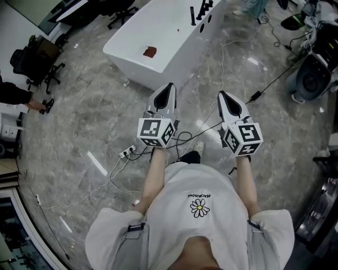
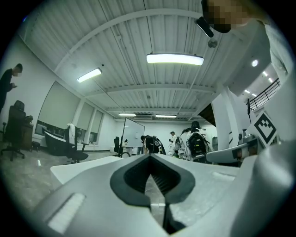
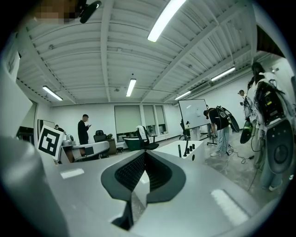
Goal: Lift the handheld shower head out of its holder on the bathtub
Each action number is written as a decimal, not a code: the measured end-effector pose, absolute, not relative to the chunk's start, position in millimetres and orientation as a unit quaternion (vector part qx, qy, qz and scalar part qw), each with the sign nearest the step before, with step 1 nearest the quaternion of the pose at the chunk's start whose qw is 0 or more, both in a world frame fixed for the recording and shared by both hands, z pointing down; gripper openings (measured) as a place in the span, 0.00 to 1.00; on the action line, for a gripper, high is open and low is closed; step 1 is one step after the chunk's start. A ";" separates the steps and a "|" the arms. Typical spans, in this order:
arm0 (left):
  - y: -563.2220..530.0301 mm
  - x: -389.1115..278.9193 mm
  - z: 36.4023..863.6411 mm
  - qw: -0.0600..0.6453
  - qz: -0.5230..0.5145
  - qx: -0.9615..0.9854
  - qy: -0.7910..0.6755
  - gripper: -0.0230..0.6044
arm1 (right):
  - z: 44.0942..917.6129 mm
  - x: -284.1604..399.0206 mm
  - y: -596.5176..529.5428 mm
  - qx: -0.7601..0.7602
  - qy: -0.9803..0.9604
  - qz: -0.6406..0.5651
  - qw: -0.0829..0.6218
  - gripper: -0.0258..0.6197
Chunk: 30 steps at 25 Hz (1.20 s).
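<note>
Approach step, I judge: the white left gripper [image 1: 169,86], jaws together and empty, and the matching right gripper [image 1: 222,95], equally closed, hang well apart from the slim black handheld shower head [image 1: 193,16] on the white bathtub [image 1: 134,58], so walk closer, then open.

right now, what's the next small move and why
Probably step toward the bathtub and bring the right gripper up to the black fittings at its far end. It and the left gripper hang over the floor, well short of the tub, jaws together on nothing.
</note>
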State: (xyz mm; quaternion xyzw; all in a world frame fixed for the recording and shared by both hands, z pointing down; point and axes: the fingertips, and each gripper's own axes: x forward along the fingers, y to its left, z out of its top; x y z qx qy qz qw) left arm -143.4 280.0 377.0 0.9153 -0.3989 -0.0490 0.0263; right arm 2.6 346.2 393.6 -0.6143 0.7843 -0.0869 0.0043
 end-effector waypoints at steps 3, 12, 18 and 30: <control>230.6 -137.9 365.4 0.028 -0.062 0.912 -0.404 0.04 | 381.9 12.9 297.2 -0.607 0.791 -0.081 -0.003 0.08; 128.8 -136.8 358.5 0.039 -0.069 0.903 -0.422 0.04 | 390.9 37.2 202.5 -0.605 0.791 -0.091 -0.020 0.08; 62.6 -111.2 364.2 0.043 -0.079 0.902 -0.423 0.04 | 401.9 62.9 132.0 -0.598 0.795 -0.096 -0.014 0.08; -145.9 -18.9 346.7 0.003 -0.060 0.916 -0.397 0.04 | 399.9 144.5 -91.4 -0.590 0.801 -0.101 0.004 0.08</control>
